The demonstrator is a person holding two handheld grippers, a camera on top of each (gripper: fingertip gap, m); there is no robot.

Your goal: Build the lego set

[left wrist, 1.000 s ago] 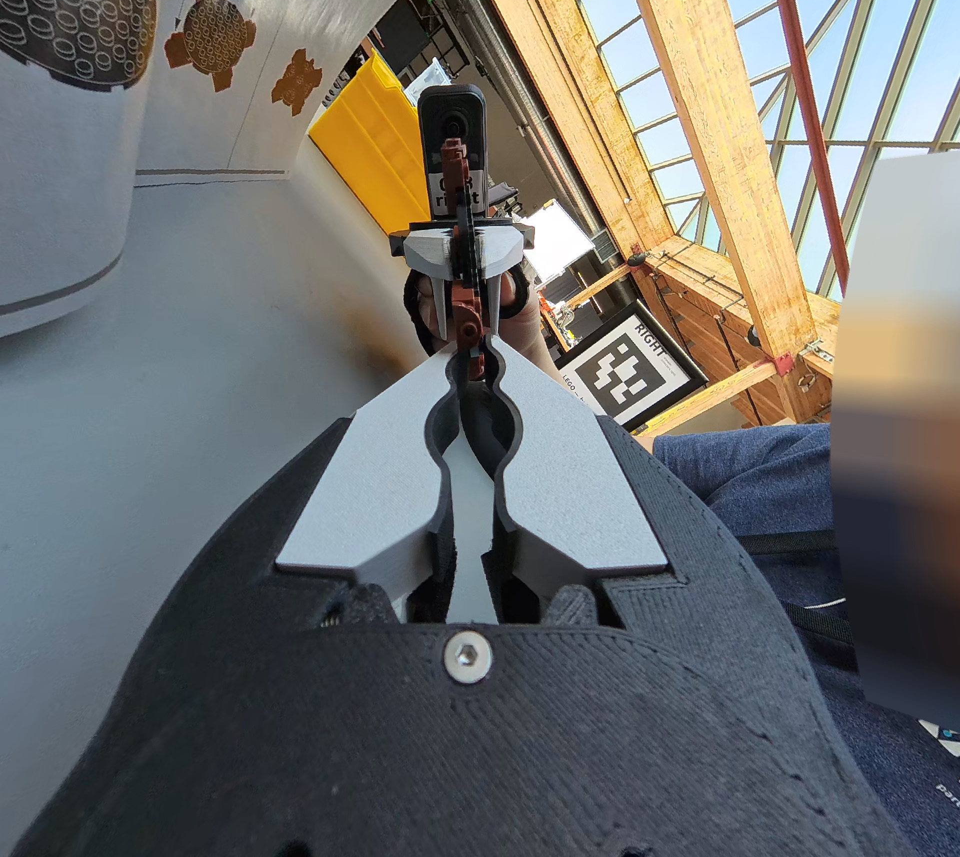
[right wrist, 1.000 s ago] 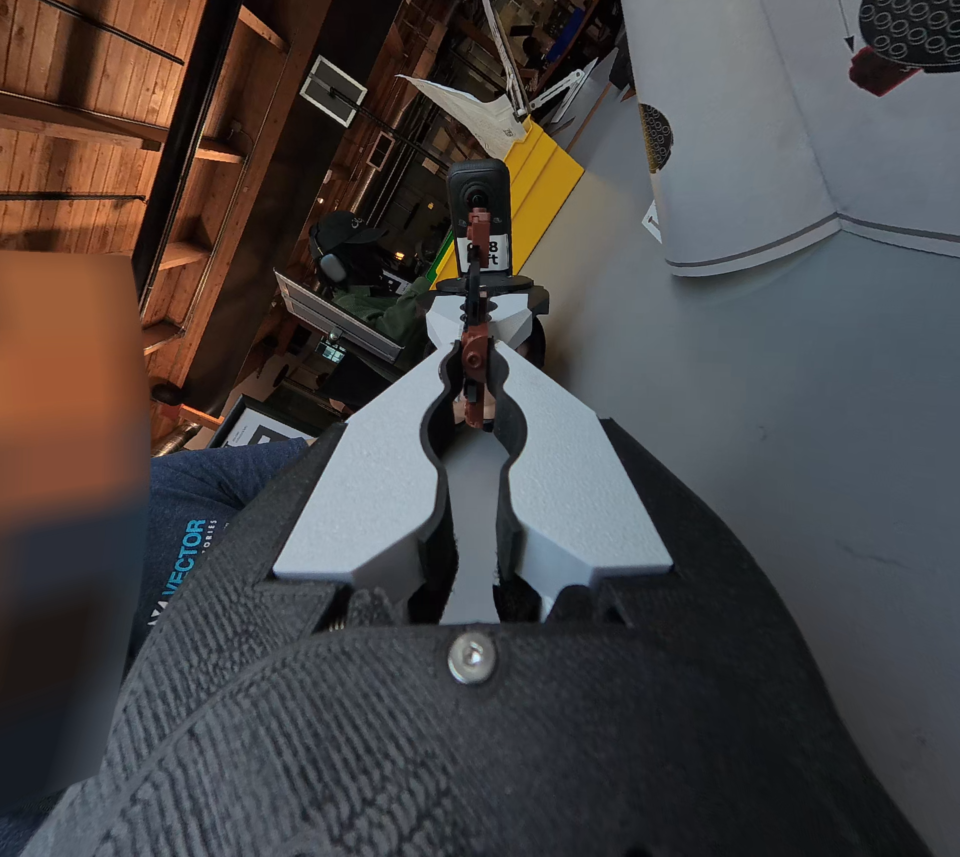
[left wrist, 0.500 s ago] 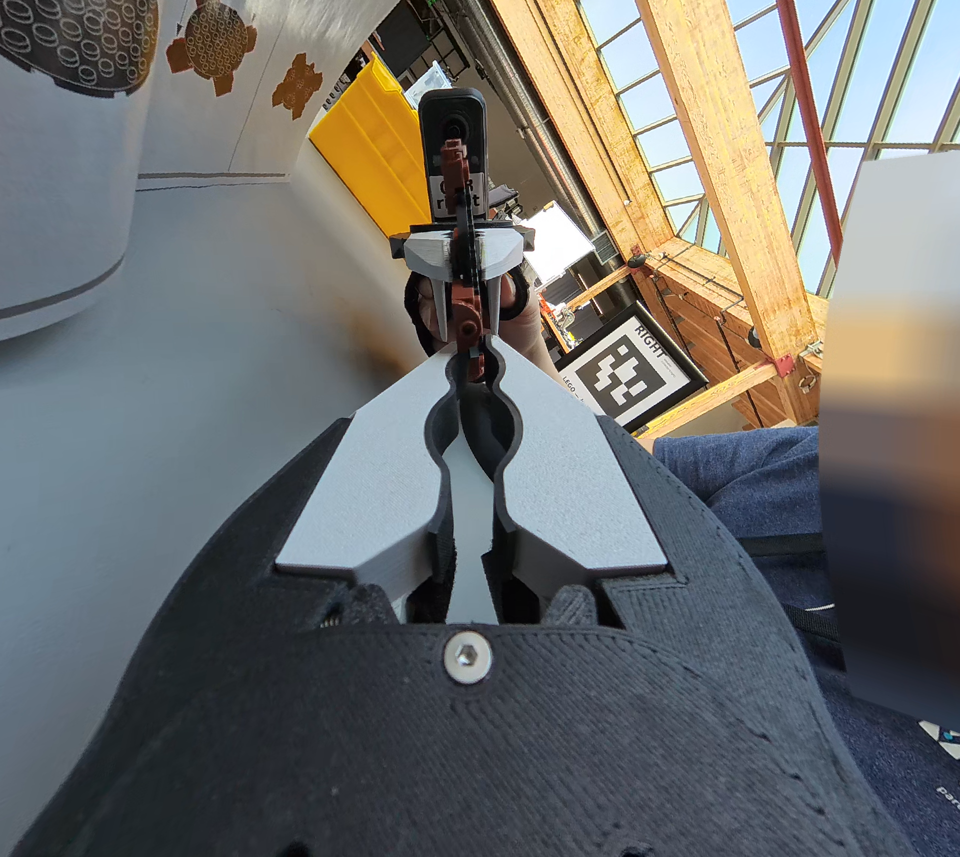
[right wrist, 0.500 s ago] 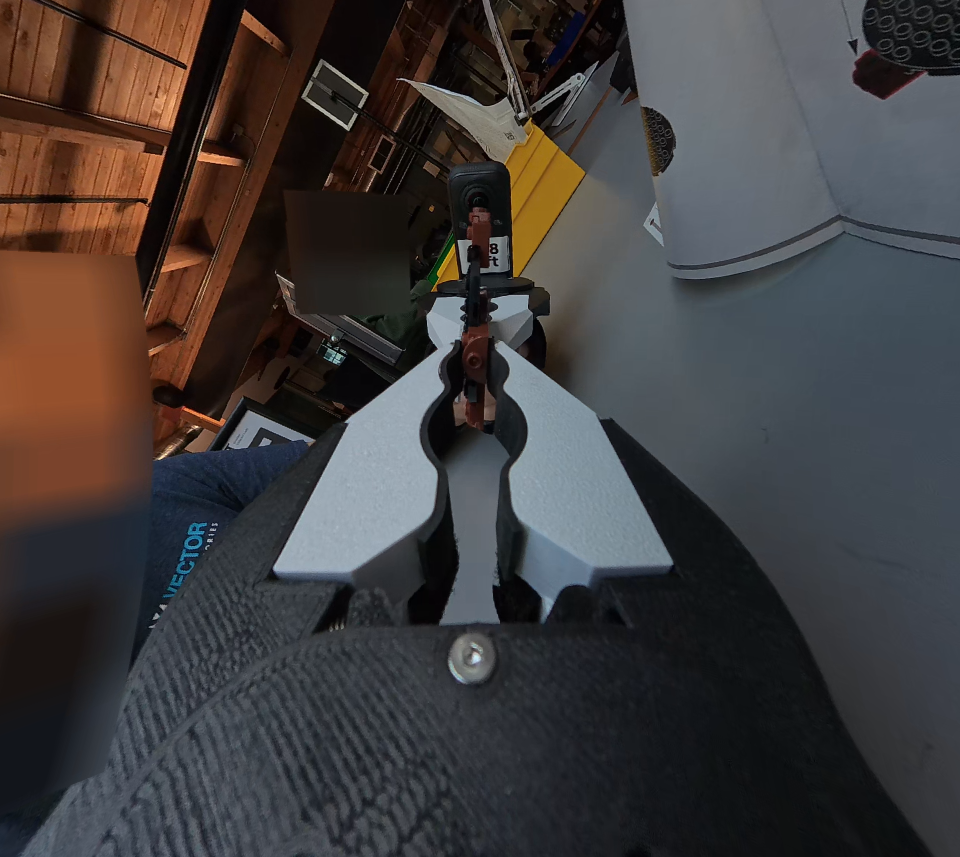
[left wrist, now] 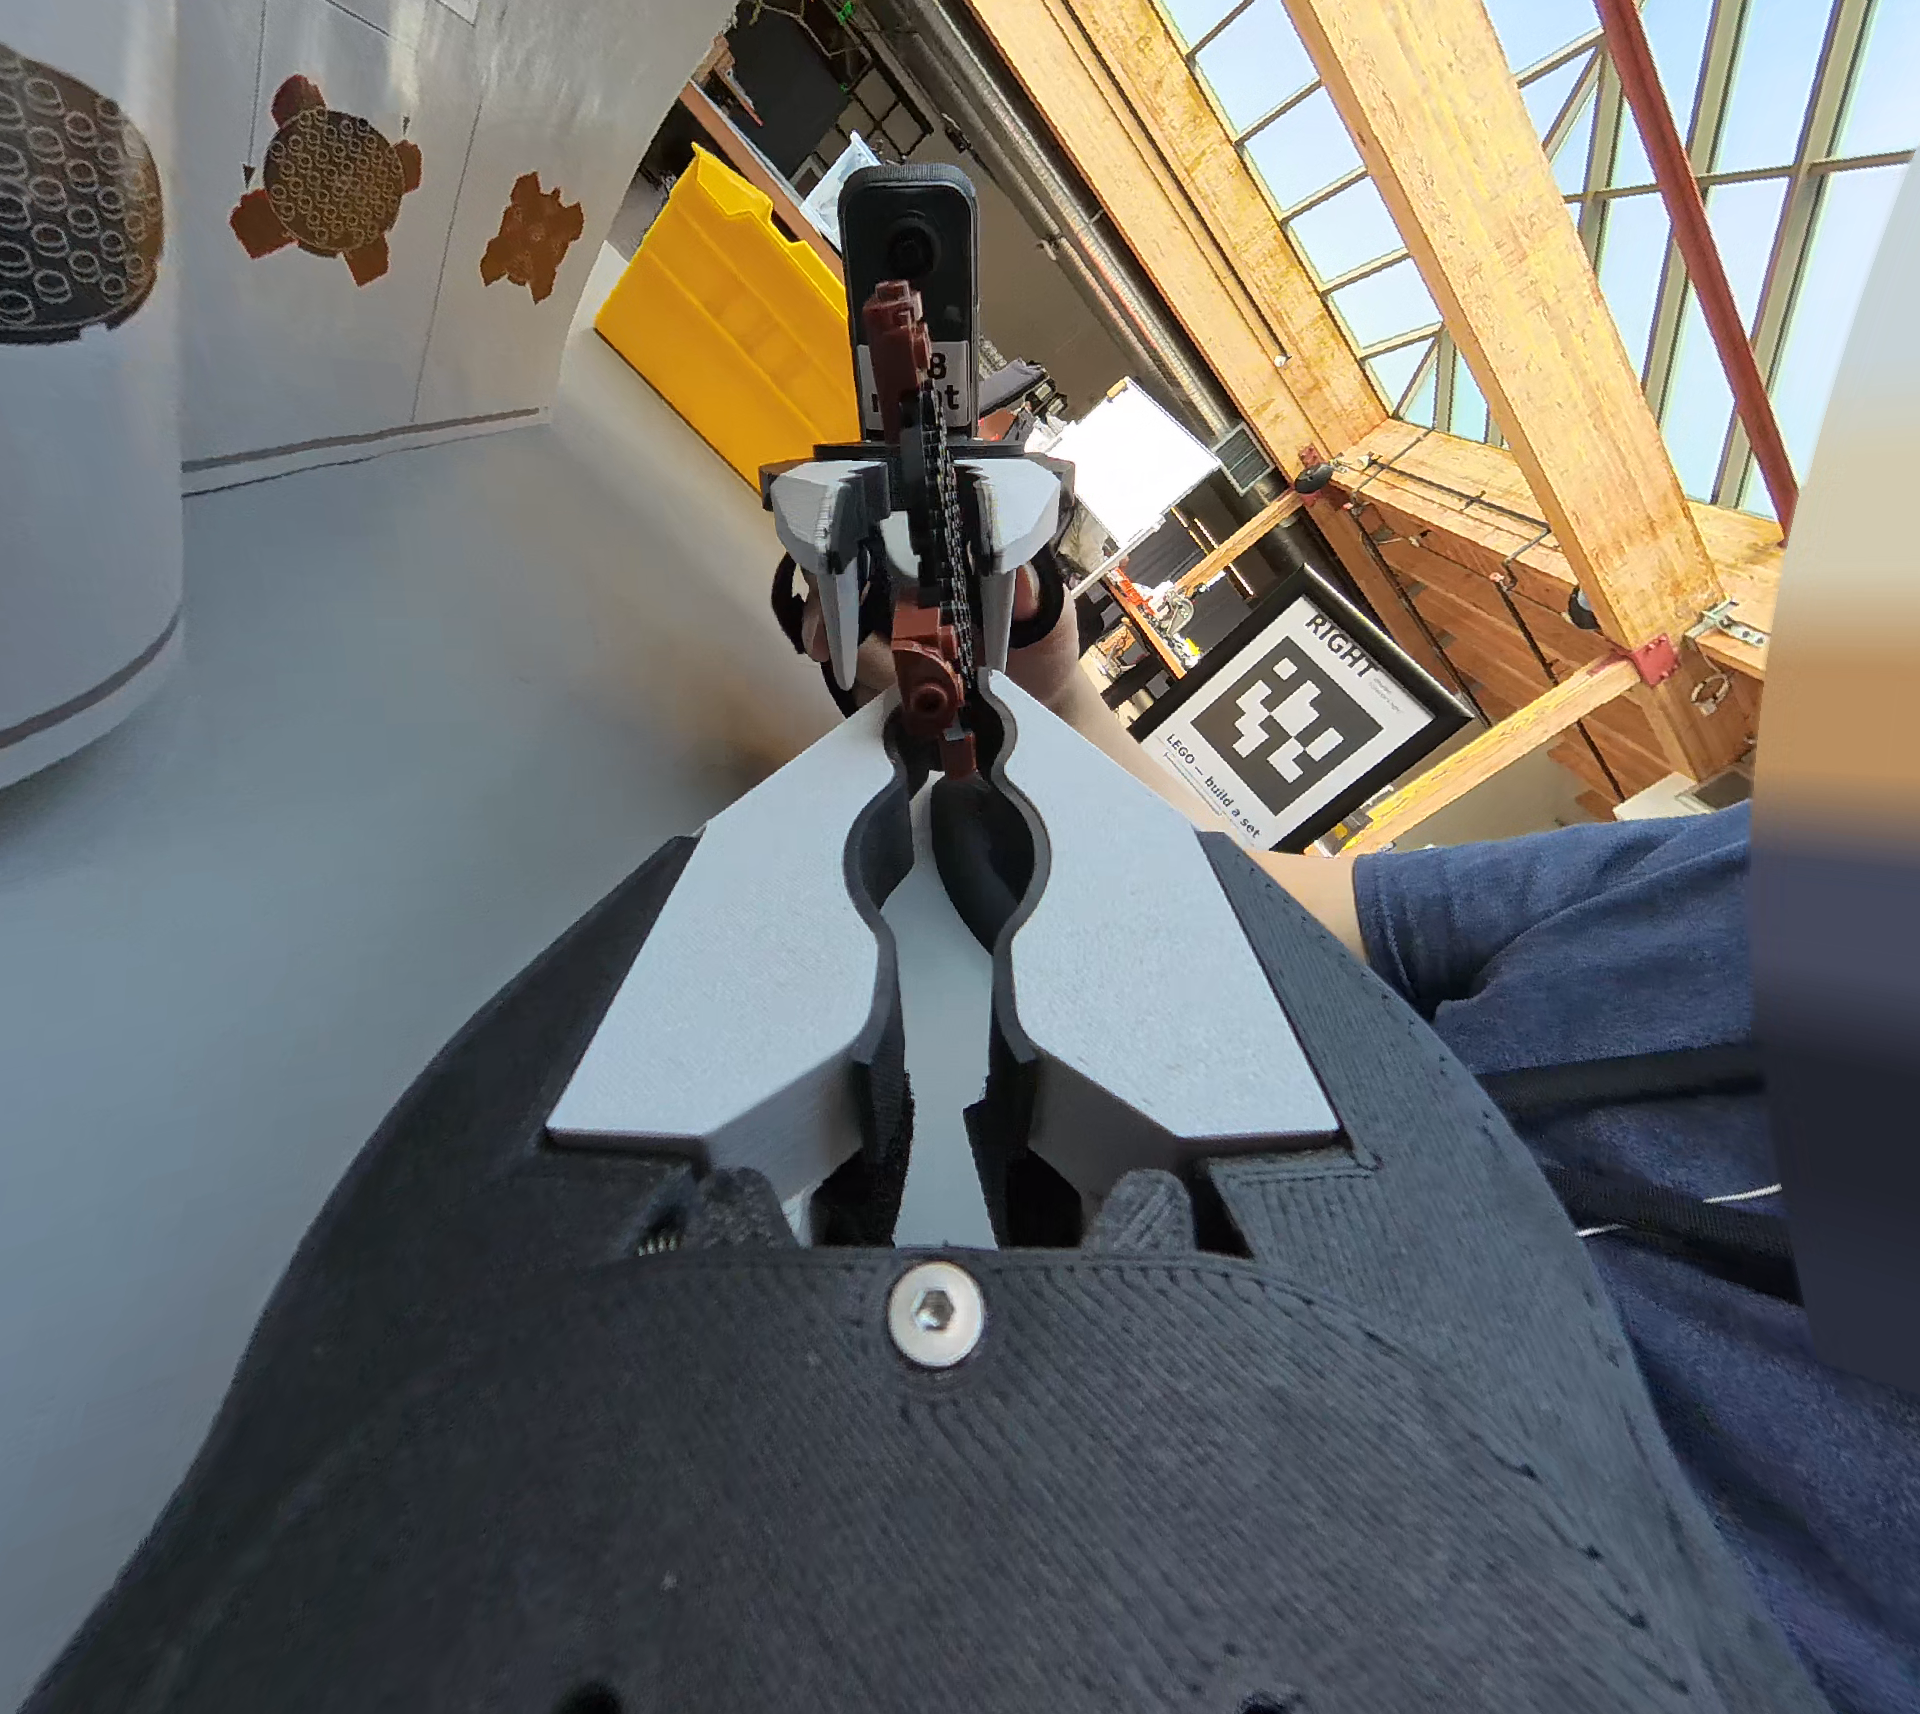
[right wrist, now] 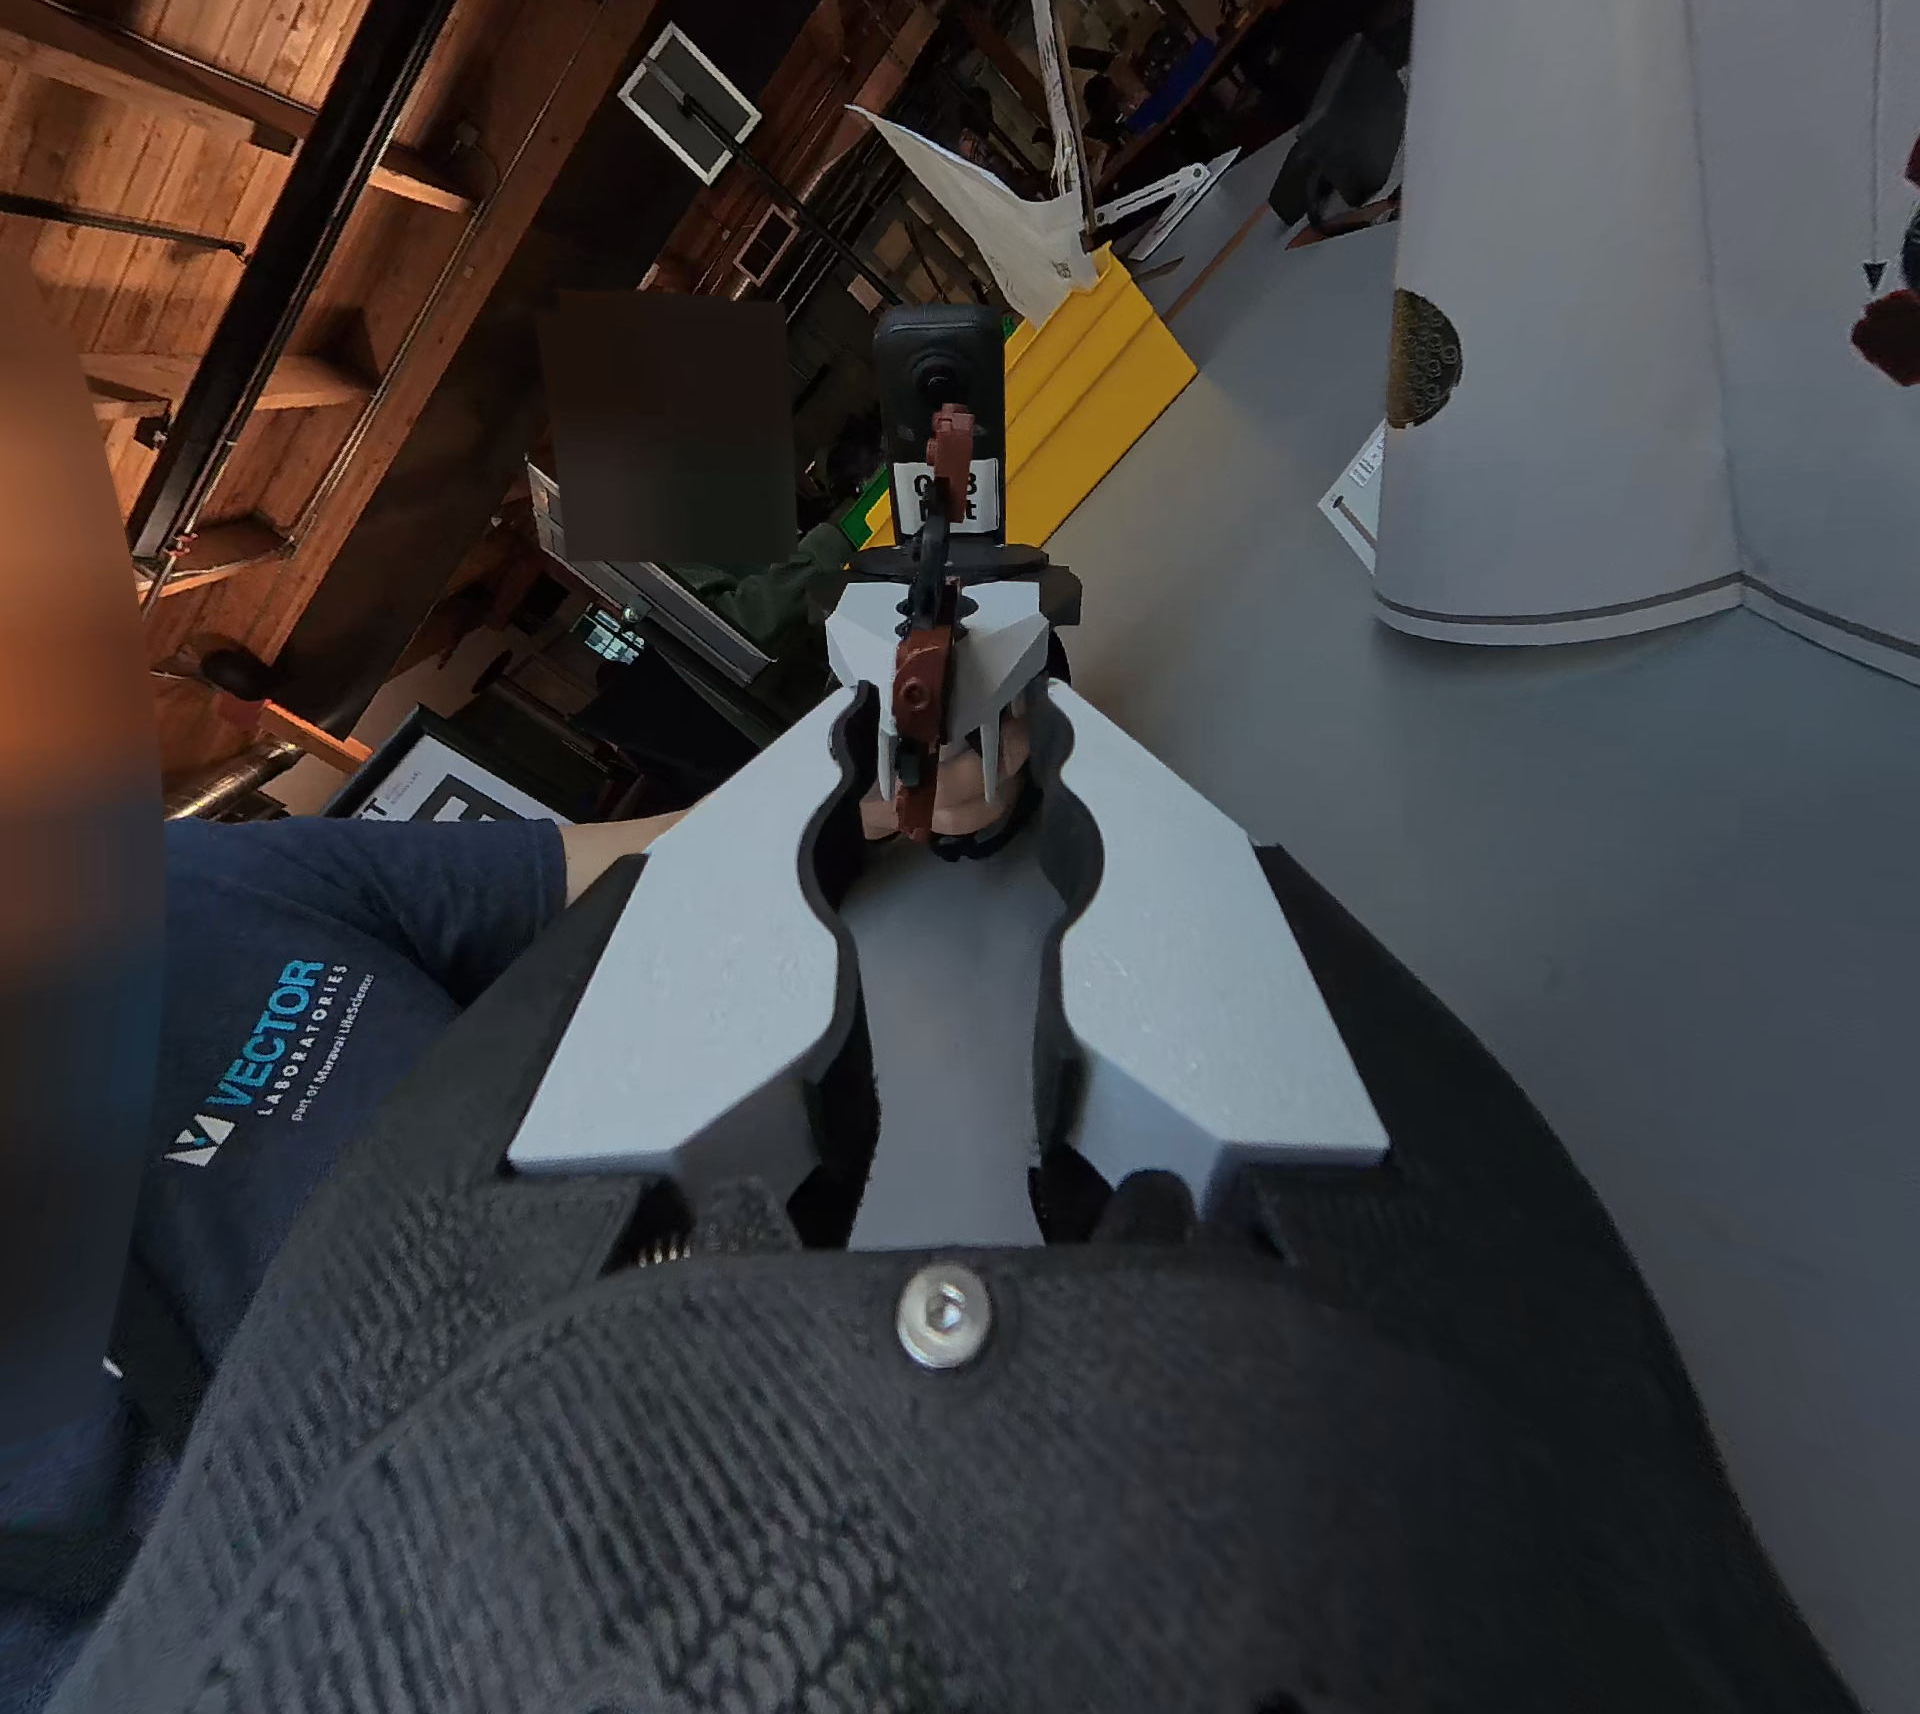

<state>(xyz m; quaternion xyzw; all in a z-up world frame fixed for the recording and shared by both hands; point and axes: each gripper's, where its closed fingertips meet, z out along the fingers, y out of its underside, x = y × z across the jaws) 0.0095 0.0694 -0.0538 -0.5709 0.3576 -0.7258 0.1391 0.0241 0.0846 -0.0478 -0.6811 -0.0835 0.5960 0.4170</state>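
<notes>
Grip update | my right gripper (right wrist: pixel 940 760) just spread off the flat black-and-brown lego turtle build (left wrist: pixel 928 584), frame centre | left gripper (left wrist: pixel 940 734) alone pinches its edge | handoff done, I reckon

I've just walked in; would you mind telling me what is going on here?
A person is building a Lego set with two handheld grippers that face each other. The left gripper is shut on a small brown and black model, seen edge on. The right gripper has its fingers open on either side of the model, not clamping it. An instruction sheet lies on the grey table.
</notes>
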